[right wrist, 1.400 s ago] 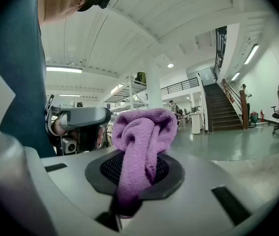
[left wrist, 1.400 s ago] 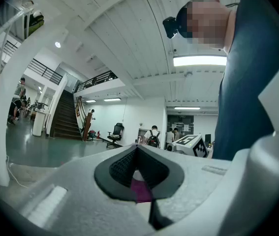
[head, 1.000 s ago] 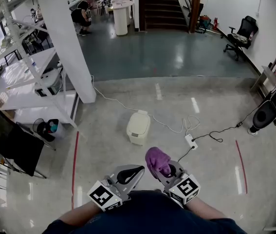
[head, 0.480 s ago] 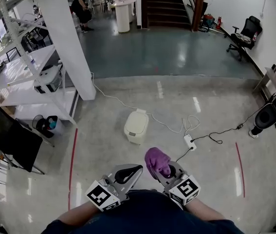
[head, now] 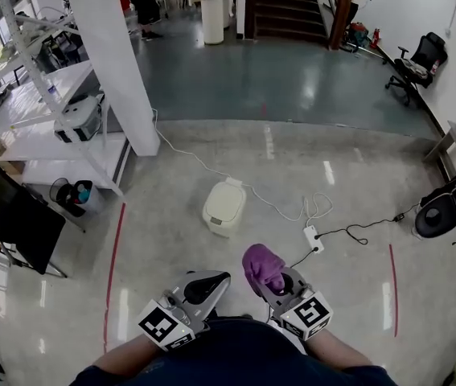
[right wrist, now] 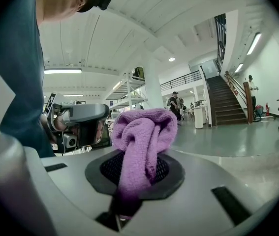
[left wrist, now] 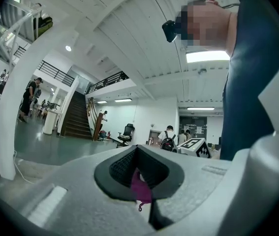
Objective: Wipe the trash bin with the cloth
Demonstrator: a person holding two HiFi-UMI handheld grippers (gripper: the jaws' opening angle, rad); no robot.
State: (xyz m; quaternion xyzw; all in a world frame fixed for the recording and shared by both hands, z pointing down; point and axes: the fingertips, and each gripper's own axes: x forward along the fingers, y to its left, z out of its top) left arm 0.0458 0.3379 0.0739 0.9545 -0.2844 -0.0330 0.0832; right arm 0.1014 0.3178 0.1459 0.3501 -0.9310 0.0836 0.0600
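Note:
A cream trash bin [head: 224, 207] with its lid down stands on the concrete floor ahead of me. Both grippers are held close to the body, well short of the bin. My right gripper [head: 278, 283] is shut on a bunched purple cloth [head: 261, 265], which bulges up out of its jaws [right wrist: 141, 132]. My left gripper [head: 202, 283] is to the left of it with its jaws together [left wrist: 139, 181]. A small sliver of purple shows in the slit between them. From the right gripper view the left gripper [right wrist: 77, 119] appears just beside the cloth.
A white cable [head: 272, 202] runs past the bin to a power strip [head: 314, 238] on its right. Red floor lines [head: 113, 264] lie on both sides. A white pillar [head: 123, 63] and shelving [head: 43, 119] stand at left, with a dark board [head: 14, 215] and a small bin [head: 73, 195].
The head view has shifted a little, so the pillar and shelves sit differently in frame. Both grippers keep the same pose by the body, and the cloth stays in the right one.

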